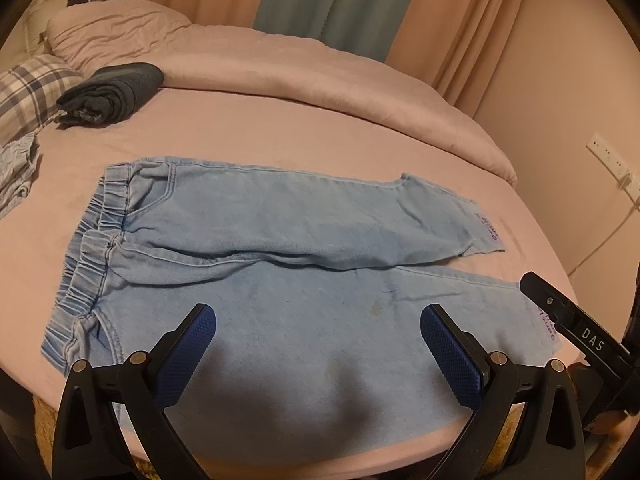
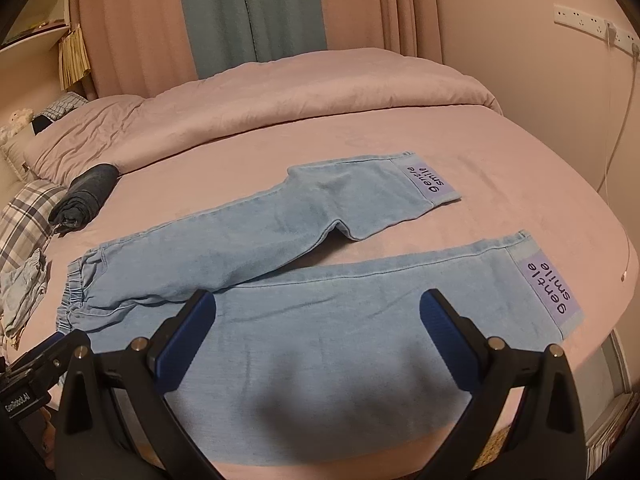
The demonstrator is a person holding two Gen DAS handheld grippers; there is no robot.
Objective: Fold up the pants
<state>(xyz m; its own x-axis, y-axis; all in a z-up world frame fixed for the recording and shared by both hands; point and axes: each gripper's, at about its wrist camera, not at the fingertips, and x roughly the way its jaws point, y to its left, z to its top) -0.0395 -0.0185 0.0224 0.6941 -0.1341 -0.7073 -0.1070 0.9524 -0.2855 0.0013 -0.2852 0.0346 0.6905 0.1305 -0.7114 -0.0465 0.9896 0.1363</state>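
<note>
Light blue denim pants [image 1: 280, 248] lie flat on the pink bed, waistband [image 1: 86, 264] to the left, both legs running right. In the right wrist view the pants [image 2: 320, 320] show purple "gentle smile" cuff patches [image 2: 550, 292]; the far leg [image 2: 360, 200] angles away from the near leg. My left gripper [image 1: 318, 320] is open and empty, above the near leg by the front edge. My right gripper [image 2: 318, 308] is open and empty, above the near leg further right. The right gripper also shows in the left wrist view [image 1: 576, 324], and the left gripper in the right wrist view [image 2: 36, 364].
A rolled dark garment [image 1: 116, 92] lies at the back left near a plaid pillow [image 1: 28, 92]. A crumpled pale blue cloth [image 1: 16, 172] sits at the left edge. A folded pink duvet [image 1: 300, 72] runs along the back. Wall sockets [image 2: 592, 24] and a cable are on the right.
</note>
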